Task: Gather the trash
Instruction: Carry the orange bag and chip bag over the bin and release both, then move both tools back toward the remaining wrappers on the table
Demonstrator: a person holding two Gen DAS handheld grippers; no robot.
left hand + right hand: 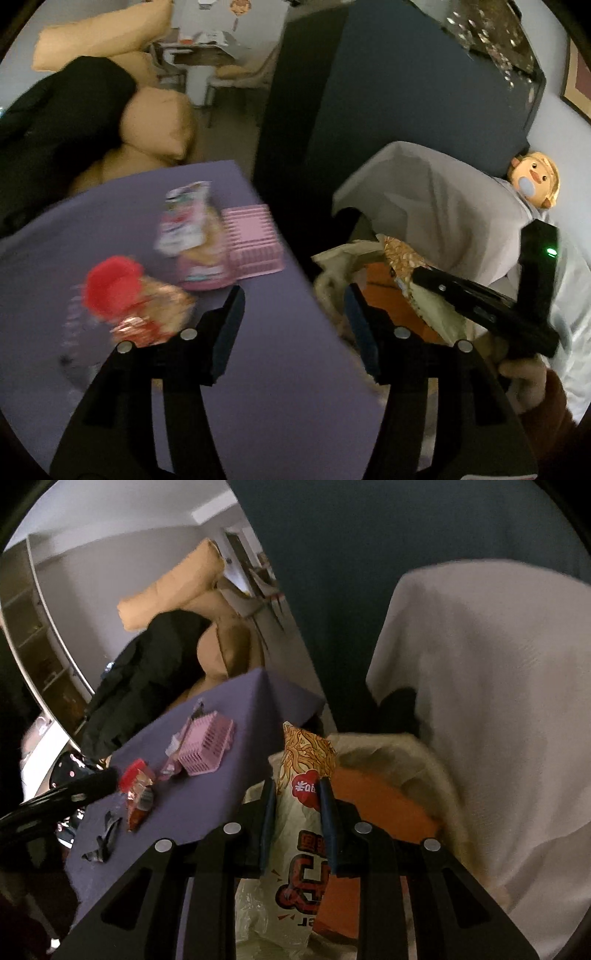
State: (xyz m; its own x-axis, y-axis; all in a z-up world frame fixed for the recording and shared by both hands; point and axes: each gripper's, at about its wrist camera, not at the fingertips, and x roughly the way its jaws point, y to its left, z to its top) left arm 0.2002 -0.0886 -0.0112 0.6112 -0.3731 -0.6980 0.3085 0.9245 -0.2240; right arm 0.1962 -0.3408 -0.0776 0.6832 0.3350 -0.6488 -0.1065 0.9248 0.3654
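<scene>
Right gripper (297, 794) is clamped on a noodle snack bag (299, 834), lower centre of the right wrist view, hanging over the bin liner (417, 760), likely for dropping. Bag is crinkled white, red print, noodle picture on top. Left gripper (295, 314) has empty, parted jaws over the purple table (258, 369); a red-topped wrapper (144, 302) waits mid-left, probably the next pickup.

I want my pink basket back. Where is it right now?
In the right wrist view, the pink basket sits left of centre on the purple table, beside snack wrappers and near the table's far corner.
</scene>
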